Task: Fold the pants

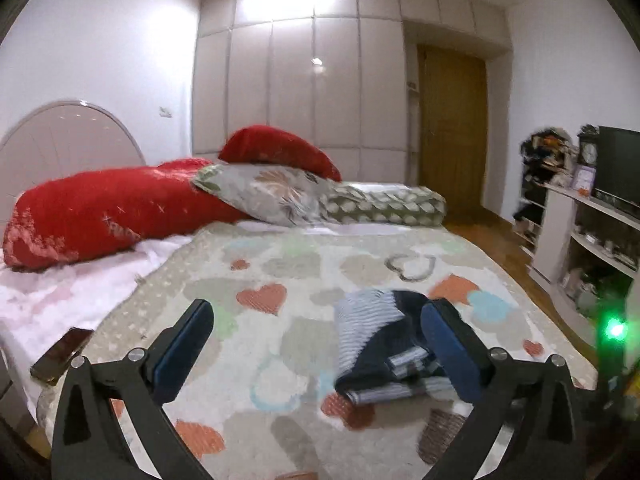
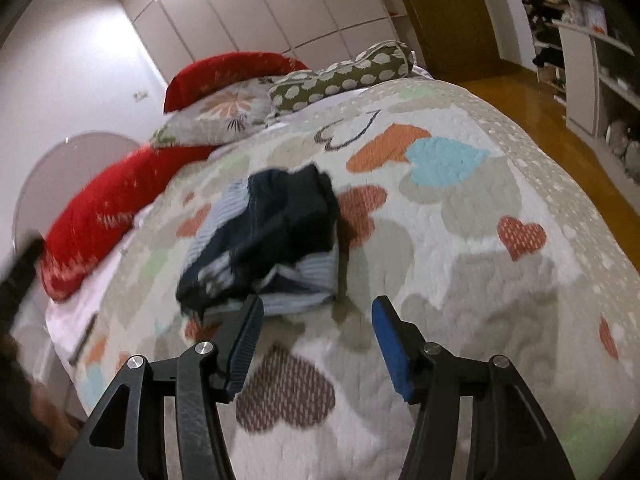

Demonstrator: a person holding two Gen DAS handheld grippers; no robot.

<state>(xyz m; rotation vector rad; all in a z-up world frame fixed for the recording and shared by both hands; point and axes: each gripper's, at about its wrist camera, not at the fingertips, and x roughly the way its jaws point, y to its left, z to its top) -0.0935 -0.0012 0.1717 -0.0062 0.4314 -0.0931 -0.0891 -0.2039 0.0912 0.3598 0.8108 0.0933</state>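
Both grippers hung spread and empty above the bed. The left gripper (image 1: pixel 316 328) had the pants (image 1: pixel 384 356) just beside its right finger. The right gripper (image 2: pixel 316 328) had them (image 2: pixel 264 244) just beyond its left fingertip. Dark navy cloth with pale blue striped panels, they lay in a soft, rumpled fold mid-bed on the quilted heart-patterned bedspread (image 1: pixel 280 264), well apart from the red pillows (image 1: pixel 112 208) at the head edge.
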